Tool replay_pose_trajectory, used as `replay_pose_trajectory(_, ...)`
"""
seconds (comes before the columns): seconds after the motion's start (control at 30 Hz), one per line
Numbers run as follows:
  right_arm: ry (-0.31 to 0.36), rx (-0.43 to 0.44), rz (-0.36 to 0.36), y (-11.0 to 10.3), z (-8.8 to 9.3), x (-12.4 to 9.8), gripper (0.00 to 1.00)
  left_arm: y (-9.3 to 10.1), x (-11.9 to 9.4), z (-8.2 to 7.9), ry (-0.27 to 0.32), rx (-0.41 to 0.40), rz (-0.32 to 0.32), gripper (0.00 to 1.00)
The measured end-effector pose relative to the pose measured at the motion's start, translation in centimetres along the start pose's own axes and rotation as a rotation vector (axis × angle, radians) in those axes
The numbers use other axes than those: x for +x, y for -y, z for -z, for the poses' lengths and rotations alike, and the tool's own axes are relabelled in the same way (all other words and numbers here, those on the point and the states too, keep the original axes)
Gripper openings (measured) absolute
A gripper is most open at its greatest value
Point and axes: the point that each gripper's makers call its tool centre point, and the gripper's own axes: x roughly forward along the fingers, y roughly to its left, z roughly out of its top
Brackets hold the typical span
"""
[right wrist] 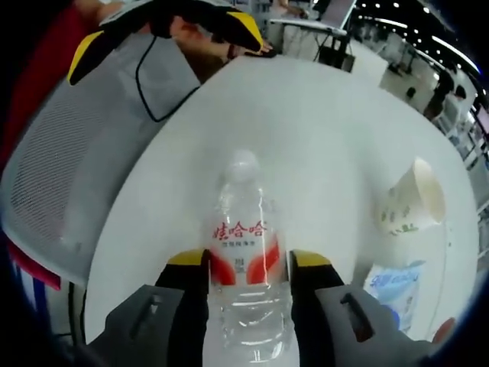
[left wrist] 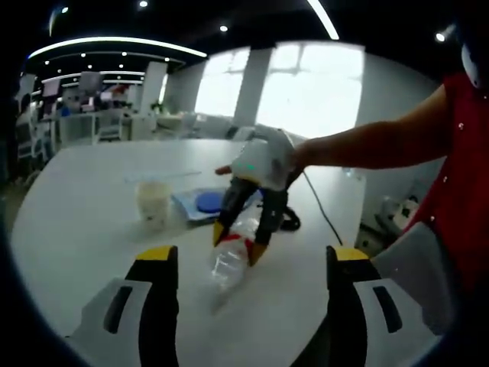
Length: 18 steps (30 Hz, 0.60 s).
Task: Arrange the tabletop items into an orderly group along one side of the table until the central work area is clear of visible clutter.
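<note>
Right gripper view, near field: the right gripper [right wrist: 246, 267] has its yellow-tipped jaws pressed against both sides of the water bottle [right wrist: 244, 252], pinching it at the labelled band; the bottle lies along the jaw axis with its cap toward 12 o'clock. At 3 o'clock a paper cup [right wrist: 411, 200] lies tipped on the white table [right wrist: 328, 122], and at 4 o'clock, just beside it, sits a blue-printed packet [right wrist: 393, 290]. Far field, at 11 o'clock, a black cable [right wrist: 157, 92] runs over the table edge toward the other gripper.

Left gripper view, near field: the left gripper [left wrist: 252, 260] has its jaws spread wide and holds nothing. Beyond it, at centre, the right gripper [left wrist: 239, 248] clamps the bottle [left wrist: 229, 260] low over the table [left wrist: 84, 206]. At 10 o'clock stands a lidded cup [left wrist: 153, 200], with a blue disc [left wrist: 208, 202] resting on a packet [left wrist: 189, 206] just beside it.

Step in hand, as judged: carrying the bottle to the group near the cup. A firm mid-body pinch, an upright set-down, and clearance from the tipped cup and cable serve best
</note>
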Motion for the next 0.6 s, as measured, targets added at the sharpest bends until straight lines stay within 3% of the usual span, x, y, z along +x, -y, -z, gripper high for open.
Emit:
replay_pose_trajectory(0.1,-0.010,-0.012,0.002,0.0,-0.2,0.3,0.52,-0.1,0.0,0.0,0.000,-0.001,-0.002,0.76)
replay_pose_trajectory(0.6,-0.056,-0.043,-0.004,0.0,-0.4,1.3,0.42,-0.1,-0.1,-0.1,0.007,-0.004,-0.009,0.76)
